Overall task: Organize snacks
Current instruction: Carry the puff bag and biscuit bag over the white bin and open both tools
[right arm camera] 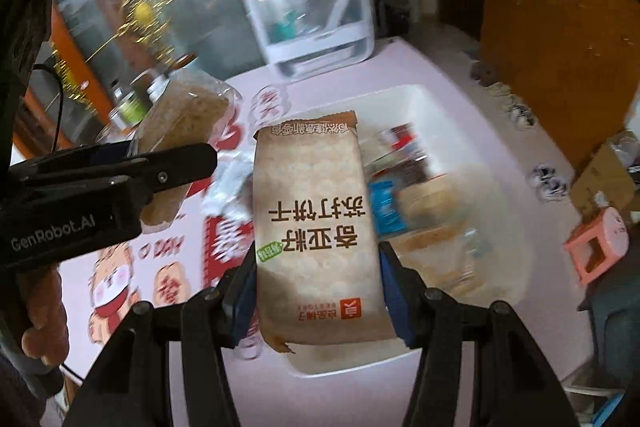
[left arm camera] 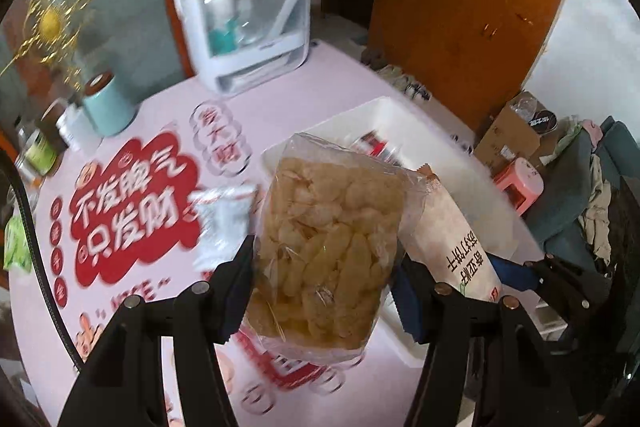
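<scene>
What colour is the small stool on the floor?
Pink stool, clearest in the right wrist view.

Pink table [left arm camera: 340, 75] with white bin [left arm camera: 400, 115], white cabinet [left arm camera: 244, 27].

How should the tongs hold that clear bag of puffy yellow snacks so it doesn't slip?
Grip the clear snack bag across its lower half, one pad on each long side edge, coming from its bottom end. It is a long, flat, slippery pouch standing upright, so squeezing the narrow width gives the firmest hold. That is how the left tongs hold it now, above the white bin.
</scene>
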`<action>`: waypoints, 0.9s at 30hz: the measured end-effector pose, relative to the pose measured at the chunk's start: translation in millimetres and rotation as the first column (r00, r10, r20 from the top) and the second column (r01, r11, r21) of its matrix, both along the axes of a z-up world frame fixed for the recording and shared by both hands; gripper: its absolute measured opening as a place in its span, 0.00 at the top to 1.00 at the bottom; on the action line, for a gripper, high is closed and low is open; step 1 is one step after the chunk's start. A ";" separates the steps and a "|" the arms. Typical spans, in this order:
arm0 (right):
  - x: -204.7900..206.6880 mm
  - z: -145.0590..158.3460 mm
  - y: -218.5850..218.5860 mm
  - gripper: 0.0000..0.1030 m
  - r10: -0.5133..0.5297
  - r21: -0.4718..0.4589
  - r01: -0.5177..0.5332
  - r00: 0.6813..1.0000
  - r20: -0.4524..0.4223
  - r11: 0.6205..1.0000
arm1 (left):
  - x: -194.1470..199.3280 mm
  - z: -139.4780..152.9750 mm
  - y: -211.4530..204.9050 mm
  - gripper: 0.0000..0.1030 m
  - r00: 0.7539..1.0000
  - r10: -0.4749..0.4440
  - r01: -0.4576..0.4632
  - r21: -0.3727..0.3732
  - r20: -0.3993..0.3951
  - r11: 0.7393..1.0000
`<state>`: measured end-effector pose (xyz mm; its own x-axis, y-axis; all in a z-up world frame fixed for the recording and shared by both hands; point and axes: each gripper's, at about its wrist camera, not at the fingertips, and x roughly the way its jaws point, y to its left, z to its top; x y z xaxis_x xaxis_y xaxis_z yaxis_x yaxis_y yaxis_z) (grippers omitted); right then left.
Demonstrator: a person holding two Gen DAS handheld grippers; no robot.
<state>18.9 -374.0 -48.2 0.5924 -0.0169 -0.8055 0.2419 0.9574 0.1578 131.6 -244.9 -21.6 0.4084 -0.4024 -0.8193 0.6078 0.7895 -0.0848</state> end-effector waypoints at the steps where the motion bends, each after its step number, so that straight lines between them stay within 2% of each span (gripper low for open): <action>1: -0.3 2.7 -7.9 0.46 -0.016 -0.012 0.016 1.000 0.006 1.000 | 0.2 2.1 -8.9 0.42 1.000 -0.002 0.002 -0.007 0.003 1.000; 10: 5.5 10.9 -52.4 0.46 -0.094 -0.078 0.096 0.995 0.031 0.992 | 14.6 4.4 -76.5 0.42 0.999 0.030 -0.030 -0.021 0.028 0.999; 18: 27.1 -12.3 -70.0 0.45 -0.117 -0.111 0.113 0.993 -0.031 0.987 | 33.9 -11.6 -108.3 0.41 0.998 0.066 -0.066 0.019 0.023 0.998; 20: 33.6 -19.0 -72.0 0.45 -0.121 -0.124 0.113 0.991 -0.054 0.986 | 37.8 -16.2 -112.1 0.38 0.997 0.076 -0.077 0.035 0.026 0.996; 21: 36.0 -22.0 -73.5 0.44 -0.122 -0.126 0.113 0.991 -0.061 0.986 | 39.6 -18.0 -114.2 0.34 0.996 0.080 -0.082 0.045 0.028 0.996; 22: 36.9 -24.4 -74.1 0.34 -0.124 -0.131 0.115 0.990 -0.065 0.985 | 41.1 -19.8 -115.8 0.23 0.996 0.086 -0.088 0.053 0.034 0.995; 24: 37.6 -27.1 -75.3 0.18 -0.130 -0.146 0.119 0.989 -0.065 0.982 | 44.2 -22.3 -115.9 0.12 0.994 0.098 -0.101 0.061 0.046 0.993; 27: 33.8 -26.3 -75.9 0.17 -0.123 -0.147 0.115 0.991 -0.045 0.982 | 49.0 -25.0 -113.8 0.11 0.995 0.099 -0.100 0.060 0.029 0.993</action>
